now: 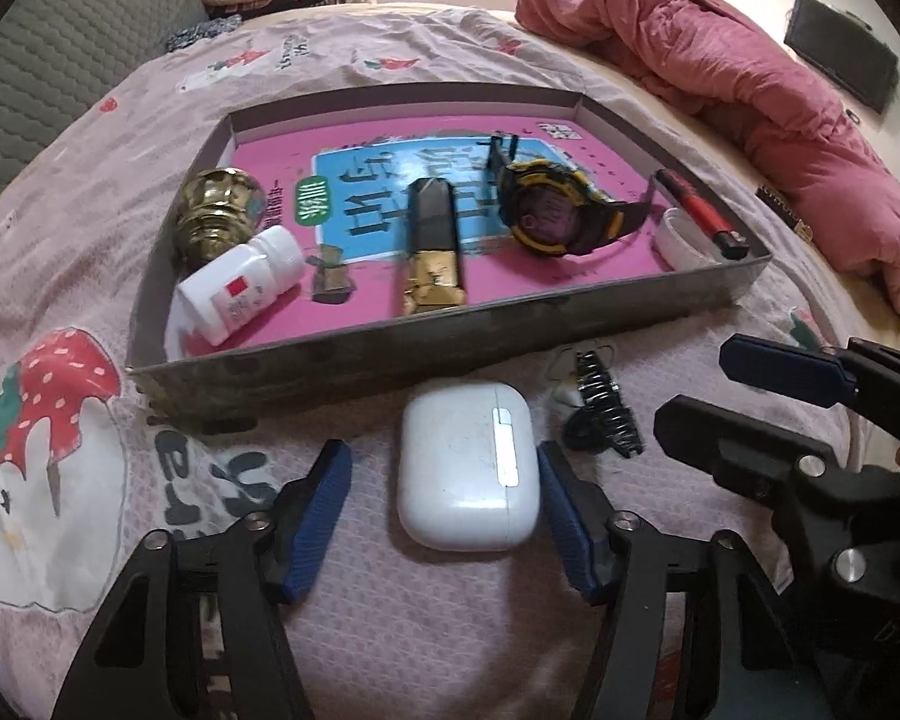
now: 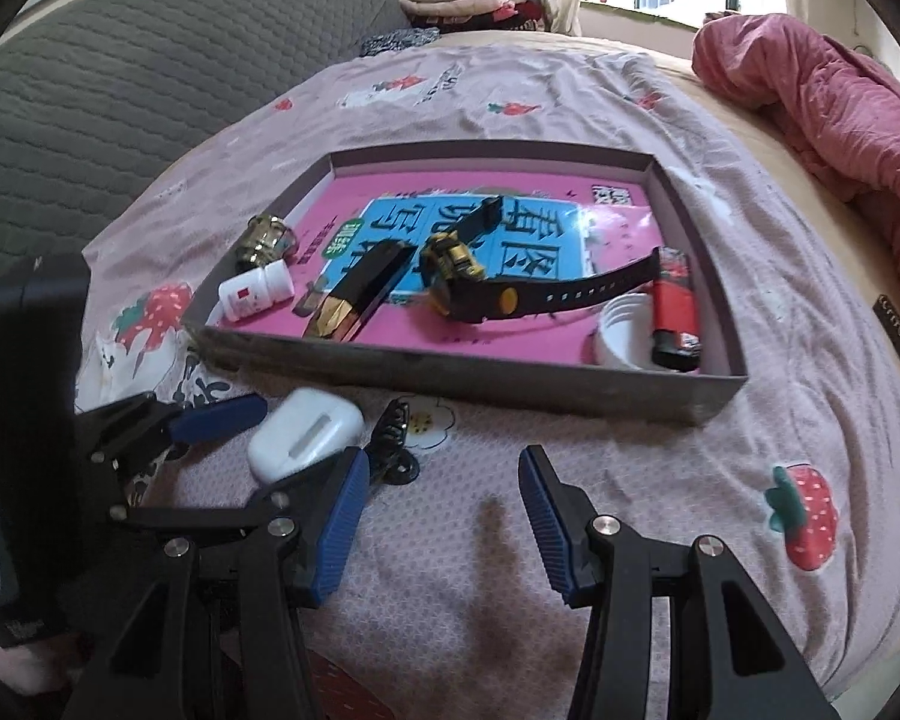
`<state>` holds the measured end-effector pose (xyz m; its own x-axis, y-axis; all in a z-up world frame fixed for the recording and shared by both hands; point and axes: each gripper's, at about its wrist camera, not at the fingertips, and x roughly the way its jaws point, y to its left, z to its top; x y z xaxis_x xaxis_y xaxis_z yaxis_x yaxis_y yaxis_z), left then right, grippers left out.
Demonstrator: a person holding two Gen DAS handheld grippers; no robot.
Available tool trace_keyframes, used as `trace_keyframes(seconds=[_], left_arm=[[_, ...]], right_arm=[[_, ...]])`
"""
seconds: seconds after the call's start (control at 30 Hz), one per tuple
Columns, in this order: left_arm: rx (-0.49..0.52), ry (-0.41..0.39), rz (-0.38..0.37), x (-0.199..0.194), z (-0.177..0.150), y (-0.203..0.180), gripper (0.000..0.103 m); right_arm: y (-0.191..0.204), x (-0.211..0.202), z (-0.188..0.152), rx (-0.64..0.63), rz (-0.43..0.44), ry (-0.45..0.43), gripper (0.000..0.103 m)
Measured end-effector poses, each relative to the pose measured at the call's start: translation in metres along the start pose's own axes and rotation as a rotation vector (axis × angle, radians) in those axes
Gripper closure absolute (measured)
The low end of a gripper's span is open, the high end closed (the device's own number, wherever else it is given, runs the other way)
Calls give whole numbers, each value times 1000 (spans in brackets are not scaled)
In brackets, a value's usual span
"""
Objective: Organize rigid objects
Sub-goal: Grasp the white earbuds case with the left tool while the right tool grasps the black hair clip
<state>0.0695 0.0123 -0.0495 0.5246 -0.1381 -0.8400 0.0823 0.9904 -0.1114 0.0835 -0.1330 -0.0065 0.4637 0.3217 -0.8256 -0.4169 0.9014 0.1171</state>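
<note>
Two items remained outside the tray: a white earbud case and a black hair clip, both on the bedspread just at the tray's near wall, the clip at three o'clock of the case. Already in the tray lay a brass knob and pill bottle at nine o'clock, a black-and-gold bar at centre, a wristwatch at two o'clock, and a red lighter and white lid at three o'clock. Left tongs straddled the case, pads apart and not yet pressing it. Right tongs stood open and empty over bare cloth. Judged mostly done.
</note>
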Motion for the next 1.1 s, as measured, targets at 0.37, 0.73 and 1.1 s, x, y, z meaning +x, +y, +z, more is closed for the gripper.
trace_keyframes(seconds=[0.37,0.73,1.1], left_arm=[[41,16,4,0,-3,6,47],[68,5,33,4,-3,1,47],[43,-2,8,6,2,2,57]], right_arm=[[14,30,8,14,40,64,52],[4,45,5,58,29,85,72],[-5,31,0,41,12,44,82]])
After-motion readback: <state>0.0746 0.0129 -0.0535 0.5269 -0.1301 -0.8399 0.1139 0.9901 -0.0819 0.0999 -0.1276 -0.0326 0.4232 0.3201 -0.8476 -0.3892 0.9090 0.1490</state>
